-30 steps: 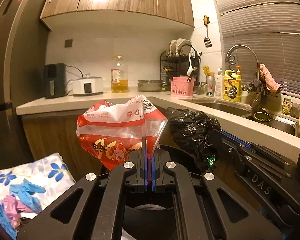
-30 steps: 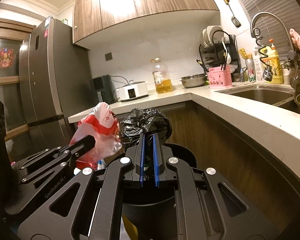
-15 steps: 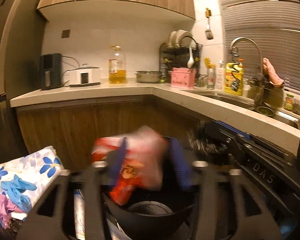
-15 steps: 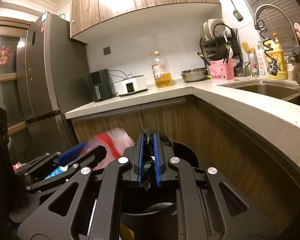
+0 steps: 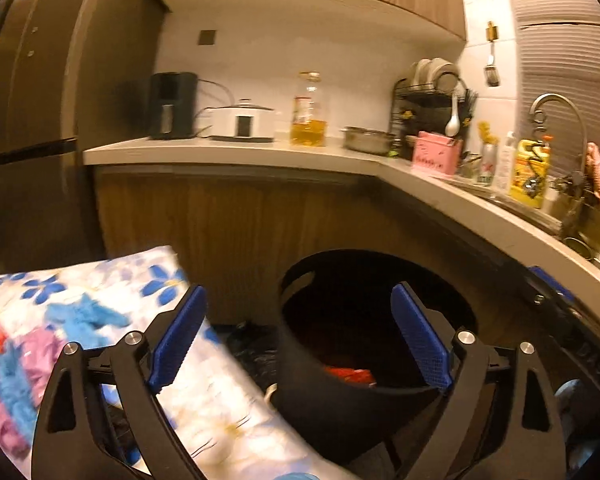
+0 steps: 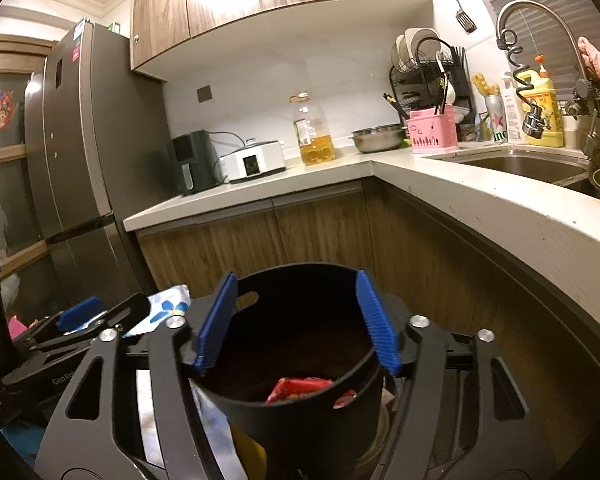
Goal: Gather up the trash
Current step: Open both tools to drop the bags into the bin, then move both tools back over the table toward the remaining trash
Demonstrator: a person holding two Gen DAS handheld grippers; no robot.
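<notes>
Grippers first: left gripper (image 5: 300, 340) opening with blue pads (image 5: 178, 334) spread wide, nothing between them; right gripper (image 6: 296, 316) likewise opening, empty, poised over black bin (image 6: 300, 412). Red wrapper (image 6: 300, 388) lying down inside bin, released. "GenRob…" partly legible on left gripper's arm in right view. Floral cloth (image 5: 100, 280) just left of bin. Farther off, on countertop (image 6: 320, 176): oil bottle (image 6: 312, 132), pink caddy (image 6: 432, 136), green can (image 6: 496, 118) lettered "ine".
</notes>
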